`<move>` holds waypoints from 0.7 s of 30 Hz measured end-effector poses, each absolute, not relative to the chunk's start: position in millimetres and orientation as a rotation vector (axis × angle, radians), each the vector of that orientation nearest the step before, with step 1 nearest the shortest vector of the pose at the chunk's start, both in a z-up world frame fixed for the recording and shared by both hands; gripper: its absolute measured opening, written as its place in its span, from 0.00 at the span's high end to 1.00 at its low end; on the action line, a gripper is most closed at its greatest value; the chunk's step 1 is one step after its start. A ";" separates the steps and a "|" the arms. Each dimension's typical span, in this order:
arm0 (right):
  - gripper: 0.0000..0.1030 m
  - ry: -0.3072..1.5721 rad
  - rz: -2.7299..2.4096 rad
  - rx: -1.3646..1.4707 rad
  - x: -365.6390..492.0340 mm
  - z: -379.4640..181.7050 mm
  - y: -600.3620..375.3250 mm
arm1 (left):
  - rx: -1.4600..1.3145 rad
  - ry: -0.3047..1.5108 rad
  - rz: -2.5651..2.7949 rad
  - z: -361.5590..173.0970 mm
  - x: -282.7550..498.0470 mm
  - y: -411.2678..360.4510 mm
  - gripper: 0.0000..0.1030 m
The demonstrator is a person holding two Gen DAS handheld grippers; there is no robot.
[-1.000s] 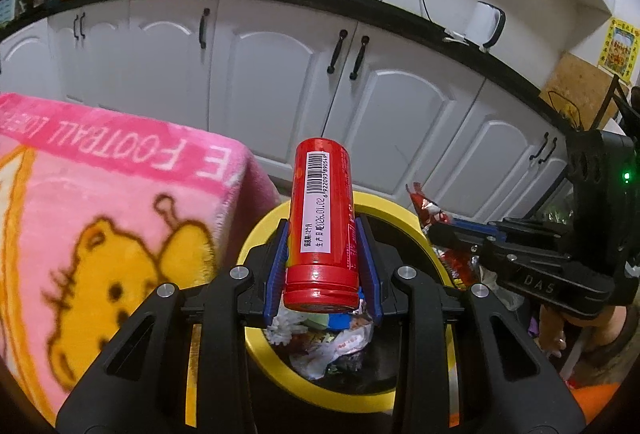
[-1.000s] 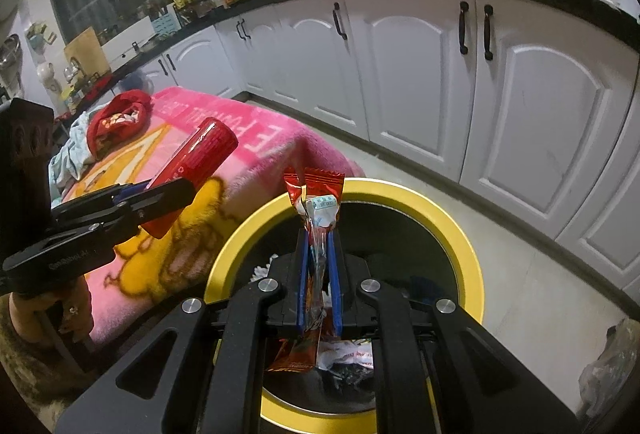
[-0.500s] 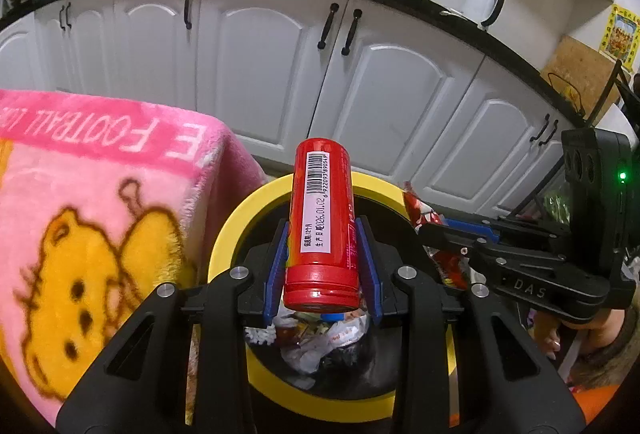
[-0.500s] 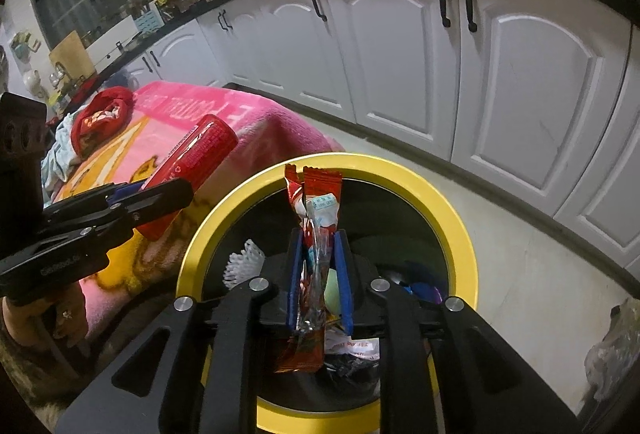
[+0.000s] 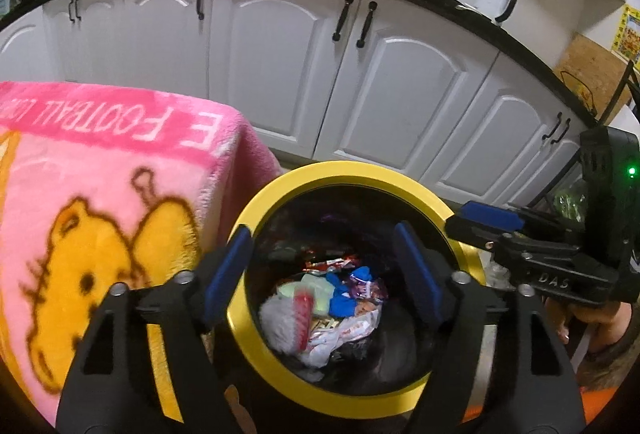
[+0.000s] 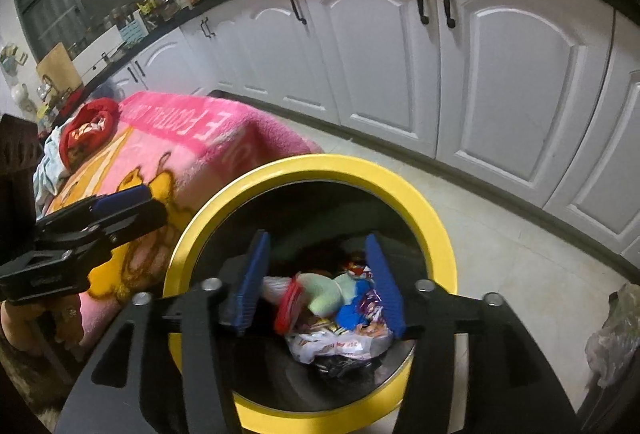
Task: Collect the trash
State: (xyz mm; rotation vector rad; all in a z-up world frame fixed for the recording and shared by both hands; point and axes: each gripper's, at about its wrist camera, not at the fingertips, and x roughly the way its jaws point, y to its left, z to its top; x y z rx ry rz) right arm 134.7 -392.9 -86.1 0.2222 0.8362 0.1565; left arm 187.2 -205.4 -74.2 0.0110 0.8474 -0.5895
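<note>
A round bin with a yellow rim [image 5: 352, 170] [image 6: 320, 164] stands on the floor beside the table, full of mixed wrappers. The red can [image 5: 302, 318] [image 6: 289, 304] lies blurred among the trash inside. A red wrapper [image 5: 328, 264] lies deeper in. My left gripper [image 5: 325, 266] is open and empty above the bin mouth; it also shows from the side in the right wrist view [image 6: 120, 206]. My right gripper [image 6: 318, 276] is open and empty above the bin; it shows in the left wrist view [image 5: 492, 222] at the bin's right rim.
A pink cartoon blanket [image 5: 92, 170] [image 6: 180, 146] covers the table left of the bin. A red bag [image 6: 88, 132] lies on its far end. White kitchen cabinets [image 5: 360, 74] run behind. A plastic bag [image 6: 612, 338] sits on the floor at right.
Both grippers opened. The red can dropped from the left gripper and the red wrapper from the right gripper into the bin.
</note>
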 end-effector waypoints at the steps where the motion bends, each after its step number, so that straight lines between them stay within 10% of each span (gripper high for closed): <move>1: 0.47 0.831 0.153 0.218 133.4 -83.4 -392.2 | 0.008 0.846 -0.584 -73.0 186.8 -202.6 0.23; 9: 0.16 0.783 0.140 0.166 121.5 -53.6 -372.4 | -0.014 0.824 -0.498 -54.9 180.4 -171.8 0.11; 21: 0.06 0.731 0.148 0.123 93.8 0.1 -311.1 | -0.028 0.758 -0.366 -16.4 149.8 -109.8 0.11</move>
